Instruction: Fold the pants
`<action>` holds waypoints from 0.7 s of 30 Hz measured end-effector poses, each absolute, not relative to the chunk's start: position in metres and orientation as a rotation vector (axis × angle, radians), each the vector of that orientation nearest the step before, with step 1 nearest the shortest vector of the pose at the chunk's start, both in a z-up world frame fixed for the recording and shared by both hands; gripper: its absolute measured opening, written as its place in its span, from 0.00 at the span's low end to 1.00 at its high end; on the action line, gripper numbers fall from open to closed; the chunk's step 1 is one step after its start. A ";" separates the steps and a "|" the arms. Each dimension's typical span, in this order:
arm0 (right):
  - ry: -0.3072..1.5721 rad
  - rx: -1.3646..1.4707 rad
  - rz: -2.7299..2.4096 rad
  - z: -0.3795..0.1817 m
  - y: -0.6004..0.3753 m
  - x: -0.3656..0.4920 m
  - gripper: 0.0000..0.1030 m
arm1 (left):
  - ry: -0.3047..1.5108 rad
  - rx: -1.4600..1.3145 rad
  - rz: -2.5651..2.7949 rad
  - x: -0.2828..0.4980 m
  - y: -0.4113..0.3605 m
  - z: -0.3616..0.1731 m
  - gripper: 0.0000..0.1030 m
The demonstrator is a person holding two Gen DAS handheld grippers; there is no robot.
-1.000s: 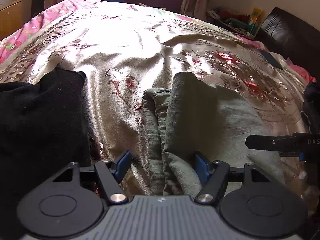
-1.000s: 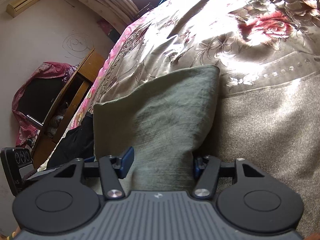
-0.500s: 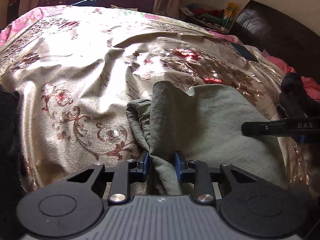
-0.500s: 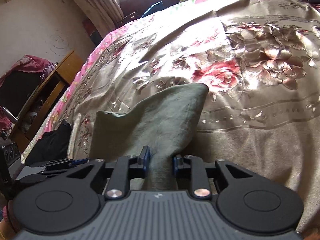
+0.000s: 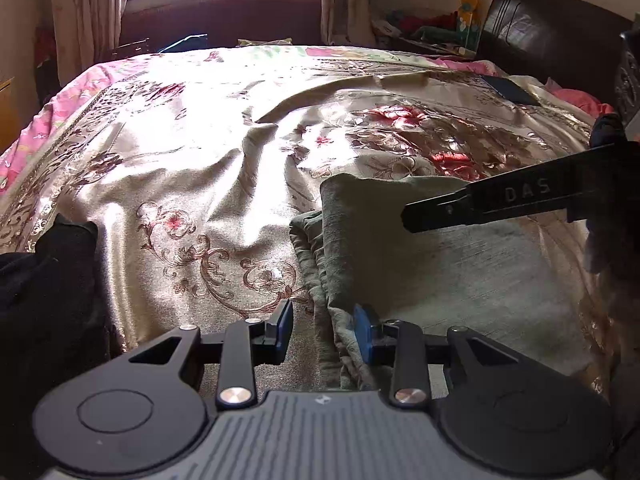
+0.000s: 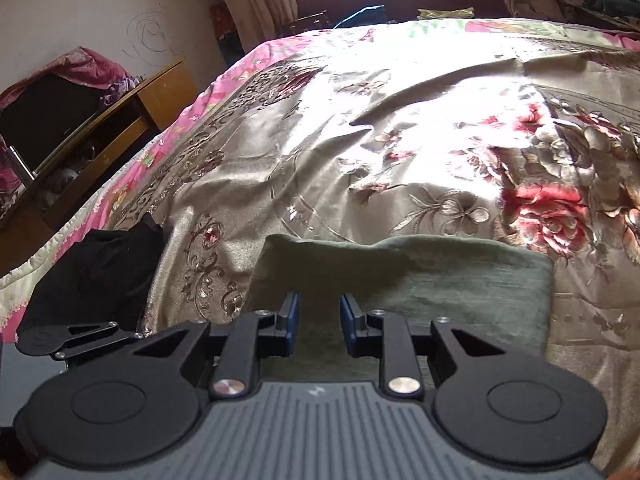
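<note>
The grey-green pants (image 5: 460,264) lie folded on the floral bedspread (image 5: 208,168). The pants also show in the right wrist view (image 6: 440,276). My left gripper (image 5: 323,330) is open; the pants' left folded edge lies between its blue pads (image 5: 285,324), not pinched. My right gripper (image 6: 319,322) is open just above the near edge of the pants. The right gripper's black finger (image 5: 480,200) reaches in over the pants in the left wrist view.
A black garment (image 5: 44,280) lies on the bed at the left, also seen in the right wrist view (image 6: 96,264). A dark headboard (image 5: 552,36) is at the right. A wooden desk (image 6: 120,120) stands left of the bed. A dark phone (image 5: 508,90) lies far right.
Both grippers were shut on the pants half a second ago and have since opened. The pants now lie flat on the bed, and both grippers have pulled back a little.
</note>
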State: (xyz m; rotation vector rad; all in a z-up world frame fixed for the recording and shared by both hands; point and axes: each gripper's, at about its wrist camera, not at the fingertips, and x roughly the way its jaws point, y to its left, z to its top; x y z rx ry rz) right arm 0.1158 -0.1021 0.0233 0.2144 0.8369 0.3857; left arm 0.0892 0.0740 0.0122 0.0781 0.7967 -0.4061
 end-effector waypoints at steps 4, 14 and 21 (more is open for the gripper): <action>0.849 0.137 0.431 0.014 -0.066 0.136 0.24 | 0.800 0.043 -0.405 0.089 0.079 0.012 0.46; 0.909 0.111 0.451 -0.004 -0.037 0.168 0.25 | 0.806 0.052 -0.417 0.090 0.079 0.008 0.46; 0.854 0.140 0.444 0.015 -0.042 0.152 0.24 | 0.887 0.171 -0.369 0.091 0.076 -0.003 0.46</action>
